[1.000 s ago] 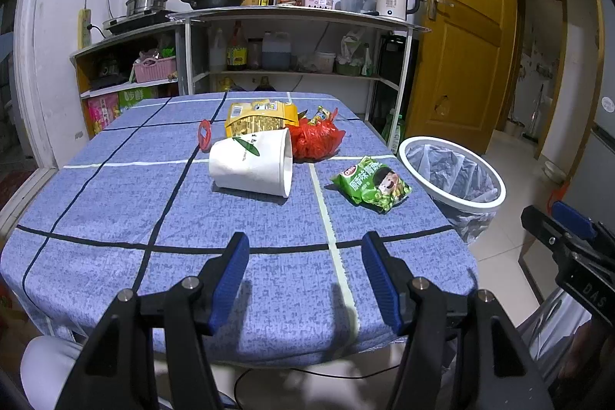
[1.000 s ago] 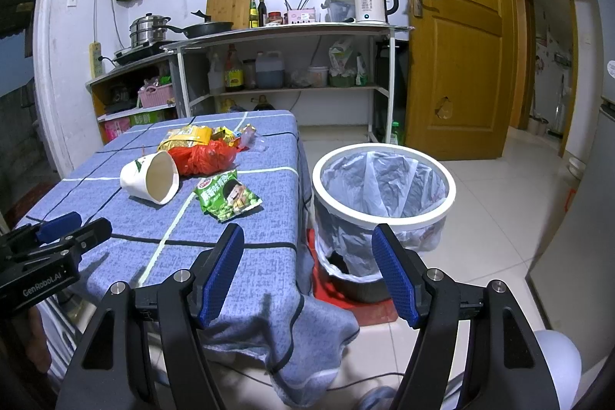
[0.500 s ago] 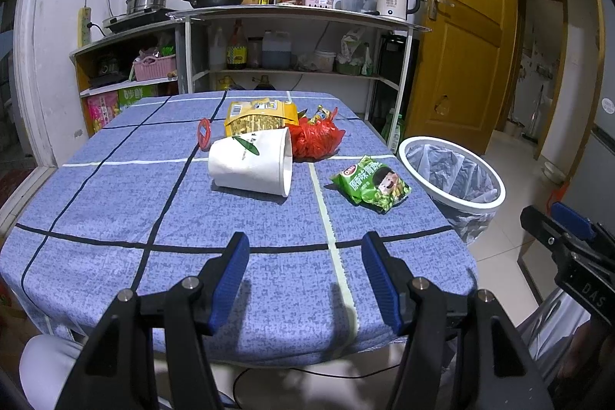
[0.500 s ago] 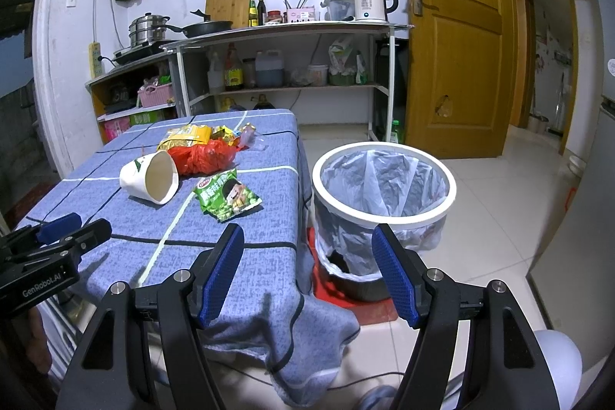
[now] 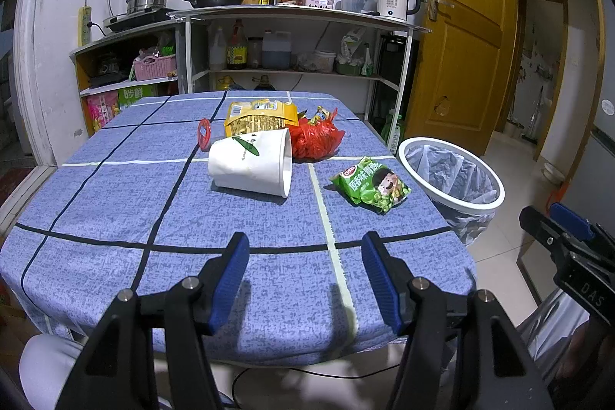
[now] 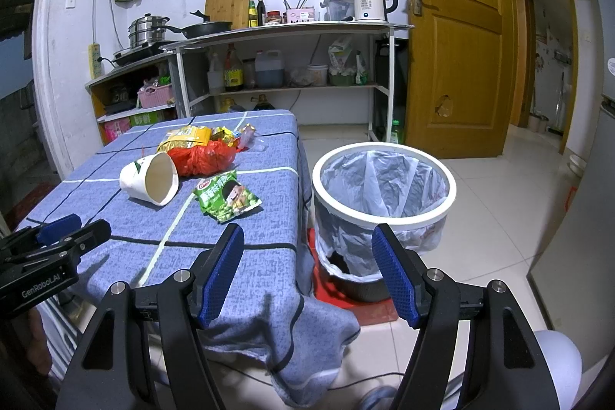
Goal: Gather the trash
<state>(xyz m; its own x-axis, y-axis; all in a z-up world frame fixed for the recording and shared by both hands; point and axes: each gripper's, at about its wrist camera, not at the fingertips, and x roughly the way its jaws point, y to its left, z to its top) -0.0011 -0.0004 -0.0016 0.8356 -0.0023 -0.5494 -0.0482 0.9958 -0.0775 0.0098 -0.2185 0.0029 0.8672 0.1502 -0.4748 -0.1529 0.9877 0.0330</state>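
Trash lies on the blue checked table [image 5: 115, 202]: a white paper cup [image 5: 251, 162] on its side, a green snack packet [image 5: 372, 185], a red plastic bag [image 5: 315, 141], a yellow packet [image 5: 261, 116] and a small red ring [image 5: 203, 134]. A white bin with a clear liner [image 5: 453, 175] stands on the floor right of the table. My left gripper [image 5: 305, 275] is open and empty above the table's near edge. My right gripper [image 6: 309, 271] is open and empty, between the table's corner and the bin [image 6: 384, 187]. The cup [image 6: 152, 179] and the green packet [image 6: 226, 195] show in the right wrist view.
A metal shelf rack [image 5: 292, 37] with pans, bottles and a kettle stands behind the table. A wooden door [image 5: 465, 25] is at the right. The tablecloth hangs down at the near right corner [image 6: 307, 317]. Tiled floor [image 6: 499, 218] surrounds the bin.
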